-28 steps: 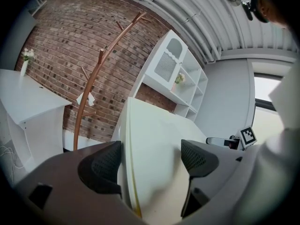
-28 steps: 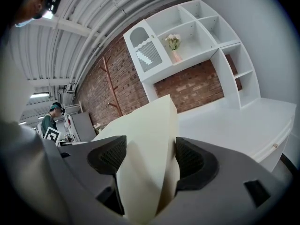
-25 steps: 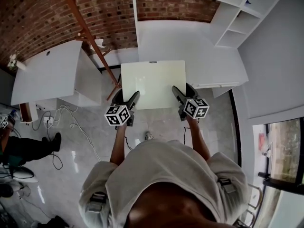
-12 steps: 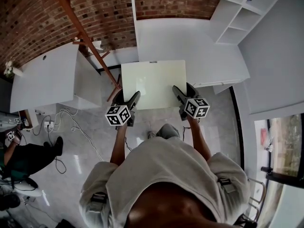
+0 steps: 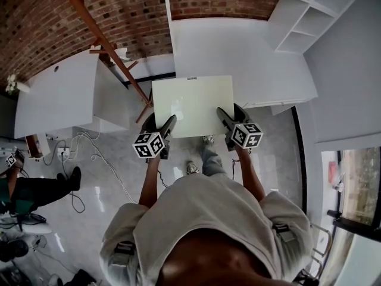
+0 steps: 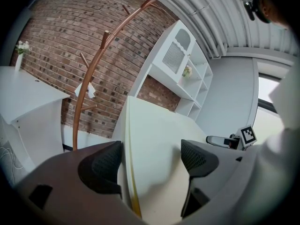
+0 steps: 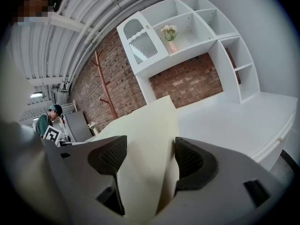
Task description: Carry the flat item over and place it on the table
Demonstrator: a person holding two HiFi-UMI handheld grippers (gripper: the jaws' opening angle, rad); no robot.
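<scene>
My left gripper (image 5: 168, 121) and right gripper (image 5: 222, 114) each clamped the flat cream rectangular board (image 5: 191, 100) by its near edge, one per corner, to keep it level. It hung before me, the white table (image 5: 238, 52) at twelve o'clock

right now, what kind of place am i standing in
Probably an indoor studio or lab dressed like a furnished room. It has a brick wall, a white shelf unit above a white table, and loose cables trailing over a glossy floor.
</scene>
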